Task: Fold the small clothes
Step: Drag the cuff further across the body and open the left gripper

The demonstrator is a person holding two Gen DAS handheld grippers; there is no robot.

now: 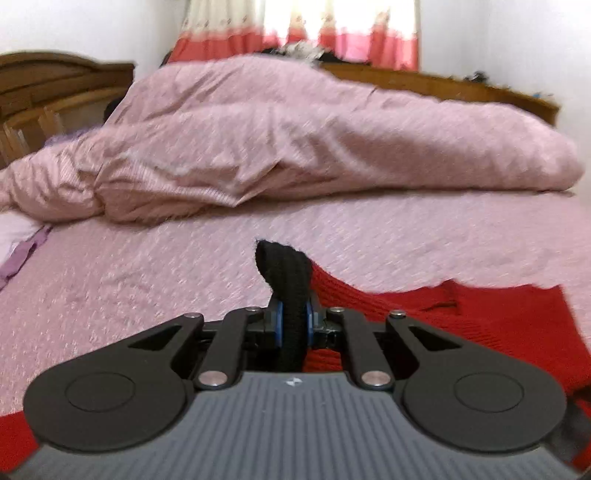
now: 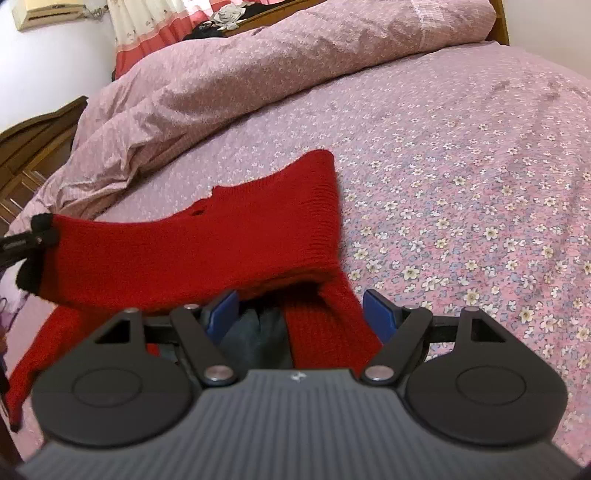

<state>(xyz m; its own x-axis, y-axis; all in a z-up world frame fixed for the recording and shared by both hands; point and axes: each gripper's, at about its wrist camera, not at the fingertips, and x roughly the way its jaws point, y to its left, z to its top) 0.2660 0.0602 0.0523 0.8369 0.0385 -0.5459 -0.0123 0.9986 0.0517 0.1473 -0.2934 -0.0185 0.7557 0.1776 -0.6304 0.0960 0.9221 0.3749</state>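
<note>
A red knit sweater [image 2: 221, 251] with black trim lies partly lifted over the pink floral bed sheet [image 2: 480, 184]. My left gripper [image 1: 293, 321] is shut on the sweater's black cuff [image 1: 284, 280], which sticks up between its pads. The red knit [image 1: 498, 325] trails off to the right. In the right wrist view that gripper [image 2: 26, 243] holds the sweater's left end up at the frame's edge. My right gripper [image 2: 299, 310] stands open with its blue pads [image 2: 376, 314] wide apart. A red sleeve [image 2: 332, 332] and some grey cloth run between the pads, which do not press on them.
A crumpled pink duvet [image 1: 295, 140] is heaped across the far side of the bed. Behind it are a wooden headboard [image 1: 55, 85], a red and white curtain [image 1: 332, 33] and a pile of clothes [image 2: 225, 16]. The floral sheet stretches flat to the right.
</note>
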